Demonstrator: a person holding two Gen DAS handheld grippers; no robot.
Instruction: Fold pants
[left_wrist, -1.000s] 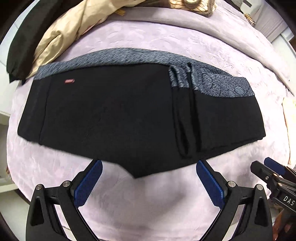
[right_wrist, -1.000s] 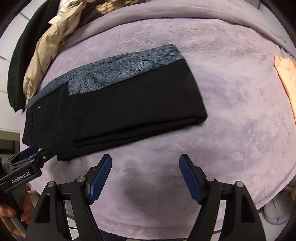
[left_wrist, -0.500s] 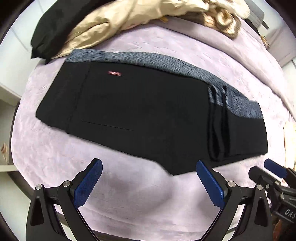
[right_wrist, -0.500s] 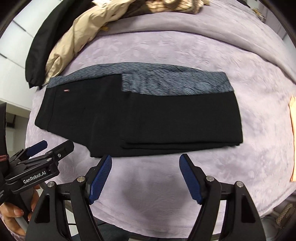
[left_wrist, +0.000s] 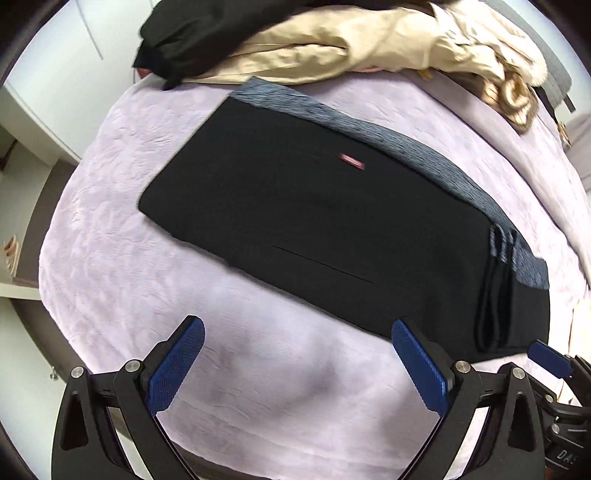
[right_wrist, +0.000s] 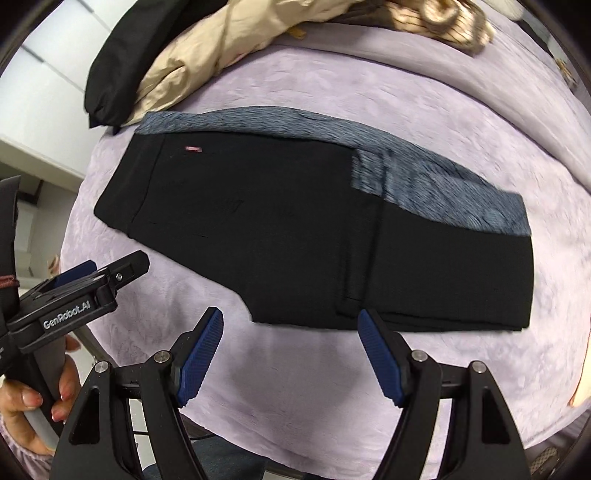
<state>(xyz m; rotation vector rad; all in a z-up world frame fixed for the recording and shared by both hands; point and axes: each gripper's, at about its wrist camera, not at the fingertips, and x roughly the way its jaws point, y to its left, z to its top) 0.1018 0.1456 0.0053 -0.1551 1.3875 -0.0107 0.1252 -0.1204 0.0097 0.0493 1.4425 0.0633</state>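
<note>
Black pants (left_wrist: 332, 229) with a grey patterned waistband (left_wrist: 424, 162) lie folded flat on the lilac bedspread (left_wrist: 122, 229). One end is doubled over into a thicker stack (right_wrist: 450, 273). My left gripper (left_wrist: 297, 343) hovers open above the bedspread just in front of the pants' near edge, holding nothing. My right gripper (right_wrist: 291, 328) is also open and empty, over the near edge of the pants (right_wrist: 295, 229). The left gripper (right_wrist: 92, 280) shows at the left of the right wrist view, held by a hand (right_wrist: 37, 406). The right gripper's blue tip (left_wrist: 546, 358) shows at the lower right of the left wrist view.
A beige garment (left_wrist: 351, 40) and a black garment (left_wrist: 192, 37) are piled at the far side of the bed, touching the waistband's end. White cupboards (left_wrist: 44, 96) stand beyond the bed's left edge. A peach cloth (right_wrist: 583, 369) lies at the right edge.
Both grippers have slid left along the bed's near side and rolled, so the pants now sit further right and tilted in both views. Both stayed open and empty.
</note>
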